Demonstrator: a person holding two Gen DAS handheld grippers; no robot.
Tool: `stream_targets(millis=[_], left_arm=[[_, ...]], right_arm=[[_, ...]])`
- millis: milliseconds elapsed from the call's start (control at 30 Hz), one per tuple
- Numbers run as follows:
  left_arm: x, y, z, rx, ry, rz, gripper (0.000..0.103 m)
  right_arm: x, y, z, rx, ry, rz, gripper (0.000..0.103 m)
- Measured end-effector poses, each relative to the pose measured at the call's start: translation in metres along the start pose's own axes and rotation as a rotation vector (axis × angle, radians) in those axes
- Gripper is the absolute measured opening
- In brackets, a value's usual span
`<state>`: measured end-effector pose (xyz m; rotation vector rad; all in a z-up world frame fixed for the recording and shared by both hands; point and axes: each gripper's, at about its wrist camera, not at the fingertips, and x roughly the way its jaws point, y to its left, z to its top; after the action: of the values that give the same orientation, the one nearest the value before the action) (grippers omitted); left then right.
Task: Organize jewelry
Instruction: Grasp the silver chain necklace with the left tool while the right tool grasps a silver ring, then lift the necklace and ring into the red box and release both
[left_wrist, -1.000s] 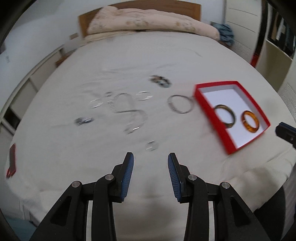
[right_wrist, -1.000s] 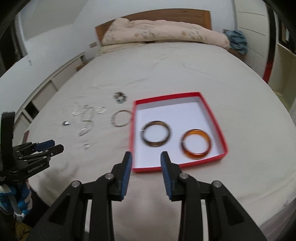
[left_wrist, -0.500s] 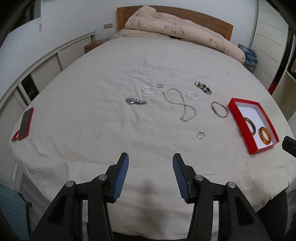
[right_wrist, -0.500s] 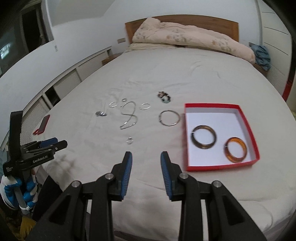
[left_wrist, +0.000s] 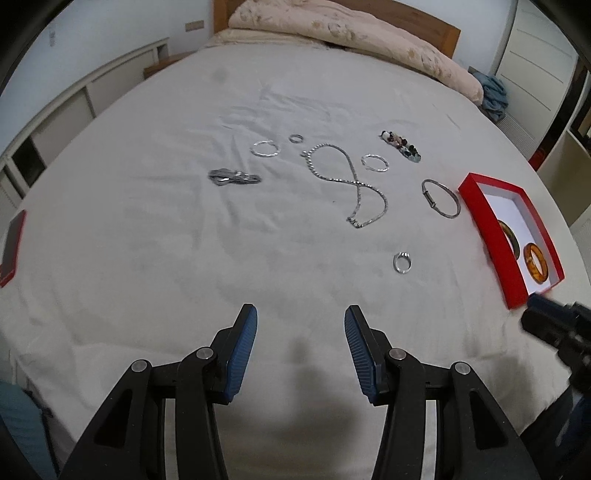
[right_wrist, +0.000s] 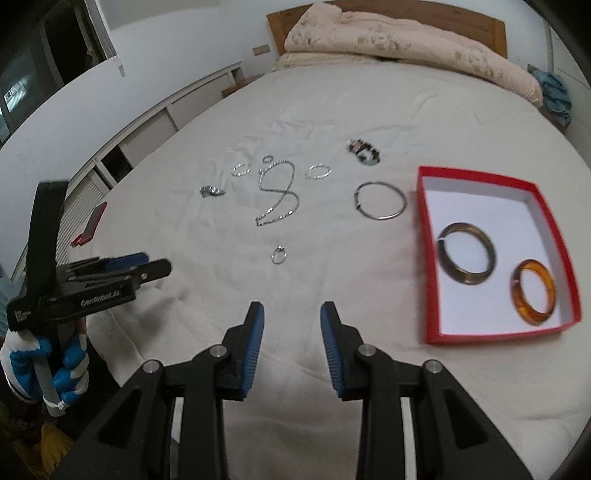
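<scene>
both wrist views near bed (left_wrist: 147, 258) foot, angled down; share jewelry spread, red box (right_wrist: 428, 258).

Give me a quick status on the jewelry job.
Left claw and right claw open, empty. Two bangles in red box; chain, rings, silver bangle loose on bed. Nothing blocking.

Bedroom — bed (left_wrist: 221, 258) (headboard (right_wrist: 388, 11), duvet (right_wrist: 406, 40)).
</scene>
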<state>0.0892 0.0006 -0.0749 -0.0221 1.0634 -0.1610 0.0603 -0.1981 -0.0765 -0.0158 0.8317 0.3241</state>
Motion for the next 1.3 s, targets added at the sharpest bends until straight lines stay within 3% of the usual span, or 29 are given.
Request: stream_targets(millis=[500,967,1100,1300], left_arm=[[0.071,-0.01,0.056,-0.001,0.07,-0.113,0.048],[0.111,-0.024,0.079,0.112,0.097,-0.118,0.021],[0.11,-0.023,0.081,0.137,0.099,-0.117,0.004],[0.102,-0.022,0.079,0.119,0.094,-0.14,0.004]], right_arm=[[0.101,-0.002,0.026,-0.002,0.092,0.091,0.031],[0.128,0.003,0.035,-0.053,0.084,0.097,0.029],[0.132,0.006,0.036,-0.09,0.085,0.06,0.018],[0.123,-0.001,0.038,-0.058,0.086,0.095,0.018]])
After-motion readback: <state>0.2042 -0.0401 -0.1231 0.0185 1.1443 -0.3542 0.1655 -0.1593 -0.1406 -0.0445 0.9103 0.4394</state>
